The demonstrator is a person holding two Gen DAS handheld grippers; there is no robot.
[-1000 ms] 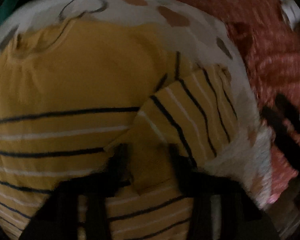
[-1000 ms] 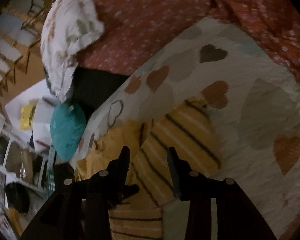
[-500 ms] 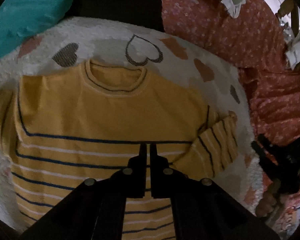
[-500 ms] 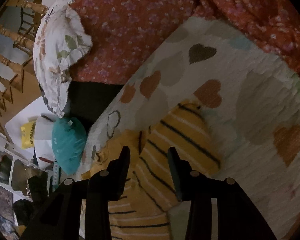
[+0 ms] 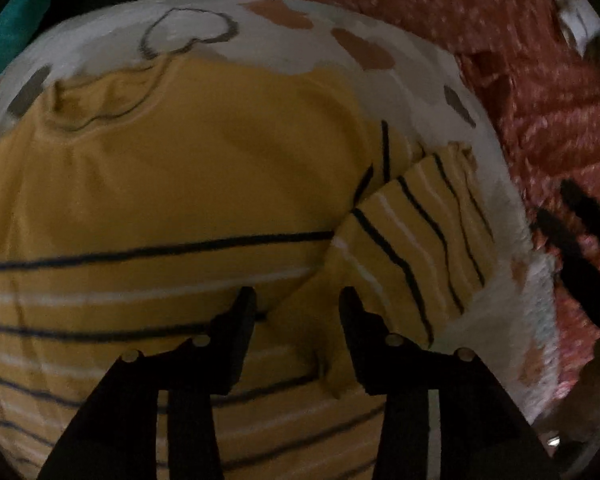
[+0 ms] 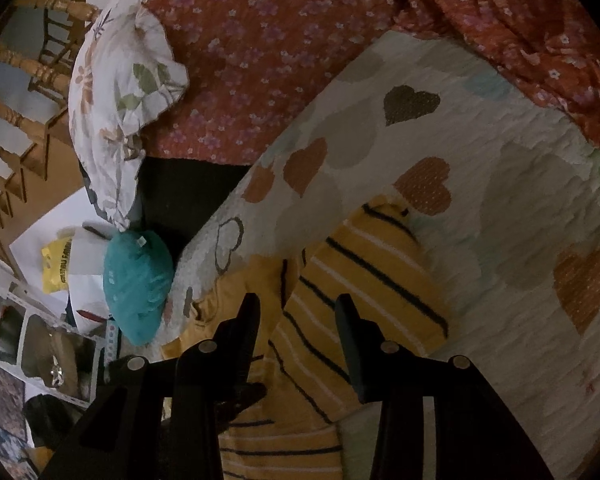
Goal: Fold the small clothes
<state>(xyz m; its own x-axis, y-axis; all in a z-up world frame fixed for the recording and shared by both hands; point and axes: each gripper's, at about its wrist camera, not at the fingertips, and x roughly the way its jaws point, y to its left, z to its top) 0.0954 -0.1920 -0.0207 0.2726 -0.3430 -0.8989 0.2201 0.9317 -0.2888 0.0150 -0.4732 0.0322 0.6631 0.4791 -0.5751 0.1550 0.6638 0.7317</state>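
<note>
Mustard-yellow striped shirt (image 5: 188, 200) lies flat, front up, on the heart-print blanket (image 5: 300, 48) over the bed, collar at the far side, hem near. Its right sleeve (image 5: 416, 248) is bent down w/ its long axis running from the armpit out toward the far right. Left claw (image 5: 296, 300) has just been opening; jaws apart, straddling the armpit fold w/o pinching, so it's nearest the sleeve root. Right claw (image 6: 296, 304) is also apart, empty, hovering over the same sleeve, approx mid-length; the coming fold likely turns on that sleeve.
</note>
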